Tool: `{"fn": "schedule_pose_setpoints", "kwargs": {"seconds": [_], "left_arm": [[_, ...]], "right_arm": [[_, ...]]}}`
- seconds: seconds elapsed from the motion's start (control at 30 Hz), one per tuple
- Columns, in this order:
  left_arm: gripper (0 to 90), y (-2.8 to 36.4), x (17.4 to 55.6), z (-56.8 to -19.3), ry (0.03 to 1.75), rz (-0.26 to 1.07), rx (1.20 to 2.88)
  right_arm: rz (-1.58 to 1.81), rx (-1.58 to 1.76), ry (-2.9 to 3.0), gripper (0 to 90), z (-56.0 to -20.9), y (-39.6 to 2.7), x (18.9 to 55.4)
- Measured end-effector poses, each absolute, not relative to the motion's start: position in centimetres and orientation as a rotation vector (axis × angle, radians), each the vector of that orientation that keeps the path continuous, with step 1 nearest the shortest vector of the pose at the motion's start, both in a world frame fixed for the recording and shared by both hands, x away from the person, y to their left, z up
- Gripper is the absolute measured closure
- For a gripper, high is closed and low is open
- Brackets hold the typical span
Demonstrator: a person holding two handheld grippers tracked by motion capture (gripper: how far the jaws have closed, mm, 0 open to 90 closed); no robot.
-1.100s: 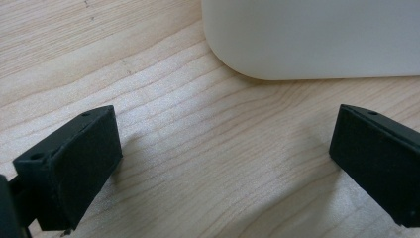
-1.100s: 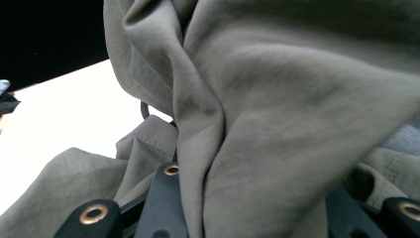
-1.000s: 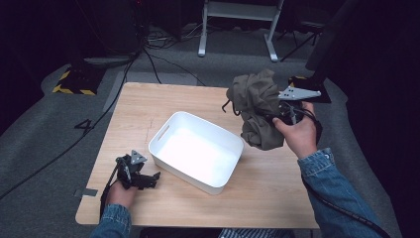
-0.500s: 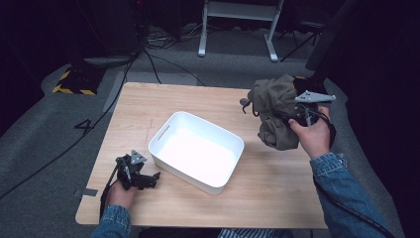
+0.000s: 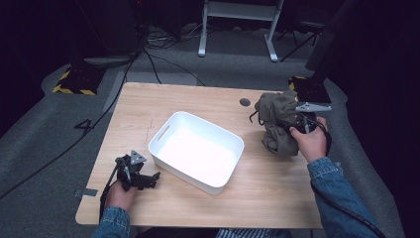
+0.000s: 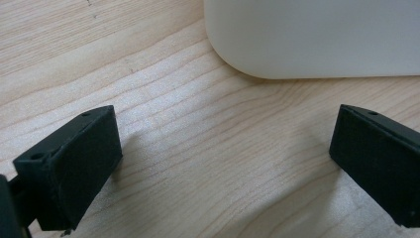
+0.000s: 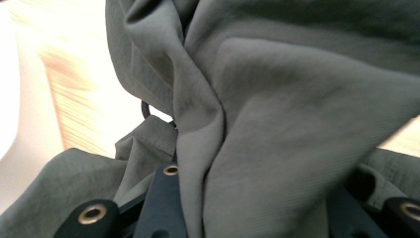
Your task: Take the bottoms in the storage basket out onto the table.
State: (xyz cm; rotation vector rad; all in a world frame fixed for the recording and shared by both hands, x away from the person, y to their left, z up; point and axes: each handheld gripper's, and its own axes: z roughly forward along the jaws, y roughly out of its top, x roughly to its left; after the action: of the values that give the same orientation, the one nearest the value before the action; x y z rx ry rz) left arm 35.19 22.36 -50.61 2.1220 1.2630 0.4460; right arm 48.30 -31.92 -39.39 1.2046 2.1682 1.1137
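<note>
White bin (image 5: 168, 133) holds nothing (olive garment (image 5: 277, 124) pinched in right tongs (image 5: 299, 120)).

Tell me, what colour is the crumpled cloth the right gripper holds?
Olive green; the crumpled cloth shows best in the right gripper view.
</note>
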Motion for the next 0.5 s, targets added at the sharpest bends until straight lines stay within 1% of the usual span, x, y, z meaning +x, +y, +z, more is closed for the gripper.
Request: {"fn": "schedule_pose_setpoints", "kwargs": {"seconds": [0.33,0.5], "left_arm": [[0.0,22.4,35.2,-50.6,1.264,0.446,2.122],[0.0,22.4,35.2,-50.6,1.264,0.446,2.121]], "right_arm": [[1.094,1.285,2.191,70.7,-44.4,-32.1,49.4],[1.062,1.300,2.223,69.4,-46.1,-31.8,49.6]]}}
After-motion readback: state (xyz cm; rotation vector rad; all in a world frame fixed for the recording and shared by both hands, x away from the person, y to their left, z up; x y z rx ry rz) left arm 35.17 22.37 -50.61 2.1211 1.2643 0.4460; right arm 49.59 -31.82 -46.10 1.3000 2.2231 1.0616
